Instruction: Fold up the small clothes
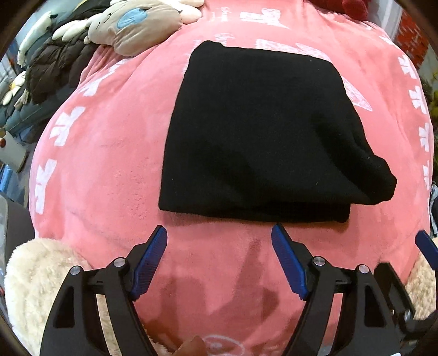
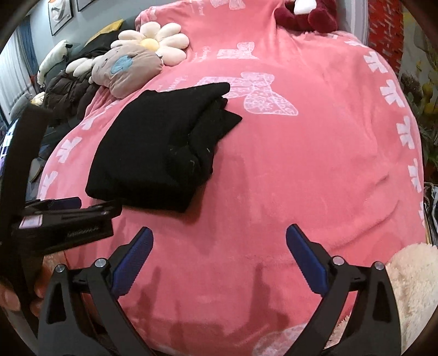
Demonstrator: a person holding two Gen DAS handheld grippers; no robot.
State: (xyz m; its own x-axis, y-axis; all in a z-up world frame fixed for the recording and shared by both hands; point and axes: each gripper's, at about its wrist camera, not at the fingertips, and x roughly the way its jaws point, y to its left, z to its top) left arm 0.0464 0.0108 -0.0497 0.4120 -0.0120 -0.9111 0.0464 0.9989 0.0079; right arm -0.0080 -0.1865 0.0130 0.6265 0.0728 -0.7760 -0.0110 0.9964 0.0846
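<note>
A black knitted garment (image 1: pixel 257 131) lies folded into a compact stack on the pink blanket (image 1: pixel 109 153). My left gripper (image 1: pixel 219 235) is open and empty, just short of the garment's near edge. In the right wrist view the garment (image 2: pixel 153 148) lies to the upper left, its layered folds showing on the right side. My right gripper (image 2: pixel 219 238) is open and empty over bare pink blanket (image 2: pixel 314 164), to the right of the garment. The left gripper's body (image 2: pixel 63 219) shows at the left edge of that view.
Plush toys (image 2: pixel 128 68) and a flower cushion (image 2: pixel 156 43) lie at the blanket's far left, beside a dark puffer jacket (image 1: pixel 54 68). A dark red plush (image 2: pixel 303 13) sits at the far end. Cream fleece (image 1: pixel 32 287) lies at the near corners (image 2: pixel 410 287).
</note>
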